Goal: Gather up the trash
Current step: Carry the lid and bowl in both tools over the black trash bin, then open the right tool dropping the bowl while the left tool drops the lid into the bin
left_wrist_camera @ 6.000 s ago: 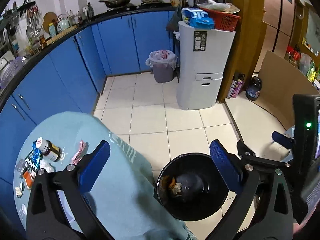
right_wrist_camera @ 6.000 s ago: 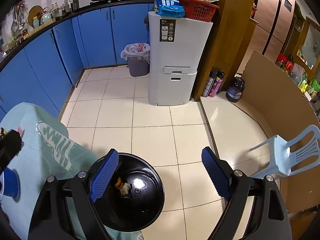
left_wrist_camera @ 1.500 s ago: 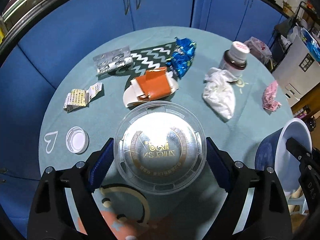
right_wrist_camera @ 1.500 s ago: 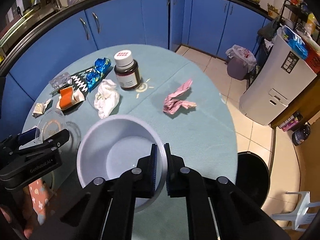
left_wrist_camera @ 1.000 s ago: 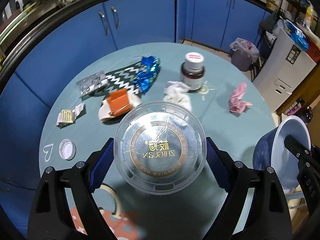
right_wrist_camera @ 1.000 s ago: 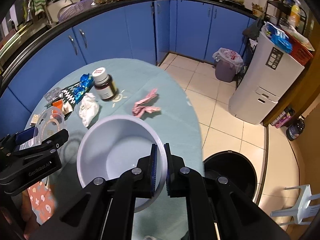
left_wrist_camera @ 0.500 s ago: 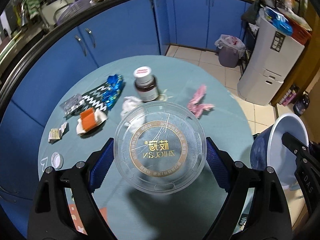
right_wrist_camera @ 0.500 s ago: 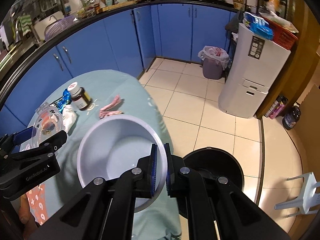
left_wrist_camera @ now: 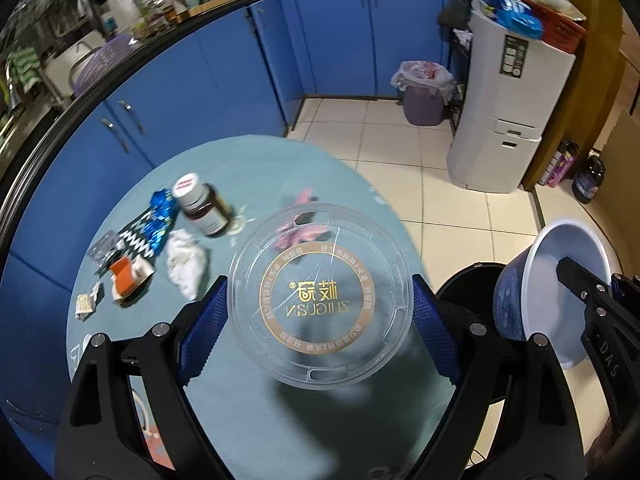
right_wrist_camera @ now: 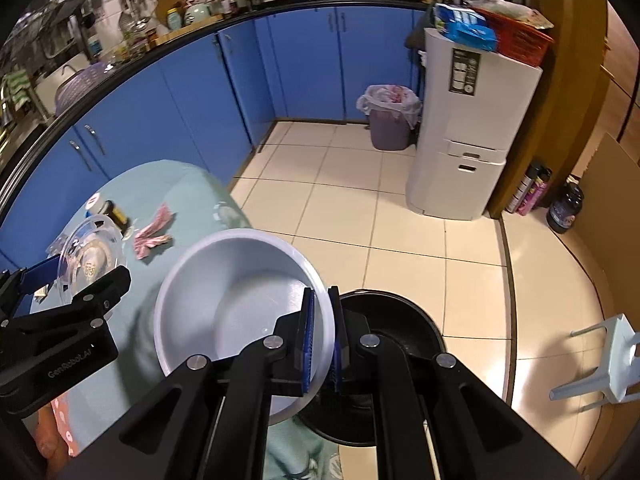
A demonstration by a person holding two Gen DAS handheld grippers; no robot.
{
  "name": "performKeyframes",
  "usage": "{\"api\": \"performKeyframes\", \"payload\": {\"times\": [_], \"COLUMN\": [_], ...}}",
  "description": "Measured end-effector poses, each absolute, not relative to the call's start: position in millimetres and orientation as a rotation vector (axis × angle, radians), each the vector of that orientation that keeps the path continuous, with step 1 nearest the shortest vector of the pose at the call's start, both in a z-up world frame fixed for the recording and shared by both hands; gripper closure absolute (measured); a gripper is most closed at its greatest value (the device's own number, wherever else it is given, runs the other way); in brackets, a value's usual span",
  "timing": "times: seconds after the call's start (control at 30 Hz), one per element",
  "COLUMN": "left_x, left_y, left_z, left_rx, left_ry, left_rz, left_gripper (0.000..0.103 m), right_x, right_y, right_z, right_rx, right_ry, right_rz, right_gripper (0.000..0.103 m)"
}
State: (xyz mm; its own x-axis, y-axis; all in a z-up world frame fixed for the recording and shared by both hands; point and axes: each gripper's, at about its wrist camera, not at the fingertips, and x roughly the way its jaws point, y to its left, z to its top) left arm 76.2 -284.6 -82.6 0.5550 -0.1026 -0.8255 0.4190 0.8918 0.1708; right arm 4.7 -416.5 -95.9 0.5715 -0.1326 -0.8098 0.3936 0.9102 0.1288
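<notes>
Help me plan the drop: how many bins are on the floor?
2: a black bin beside the table, below the right gripper's bowl, and a bag-lined bin by the blue cabinets. Others may be hidden.

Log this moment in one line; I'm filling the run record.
left gripper: shut on lid | right gripper: shut on bowl rim | bin: open, beside table | wrappers remaining

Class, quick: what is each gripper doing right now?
Left gripper: closed on the clear plastic lid, held by its edges.
Right gripper: shut on the white bowl, pinching its rim.
</notes>
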Motion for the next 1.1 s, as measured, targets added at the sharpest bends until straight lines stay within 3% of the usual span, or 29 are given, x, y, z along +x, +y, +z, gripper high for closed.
{"api": "performKeyframes", "payload": {"times": [0.5,1.0,1.07,1.1], "left_x": [64.9,65.4,65.3,65.3], "left_y": [-346.2,-358.8,-359.7,-359.4], "left_z": [-86.8,-93.0,-92.9,-92.9], "left_rx": [0.416,0.434,0.436,0.437], "left_ry": [0.920,0.931,0.927,0.925], "left_rz": [-0.399,-0.412,-0.411,-0.410], "left_gripper": [0.017,0.017,0.017,0.017], "right_x": [-9.4,-10.0,-9.8,-9.5], "right_y": [-469.8,-483.8,-483.8,-483.9], "right_z": [-111.2,-131.9,-132.9,-132.5], "right_rx": [0.365,0.368,0.371,0.366], "right_ry": [0.929,0.991,0.992,0.992], "right_rz": [-0.407,-0.461,-0.457,-0.459], "right_gripper": [0.095,0.095,0.082,0.052]}}
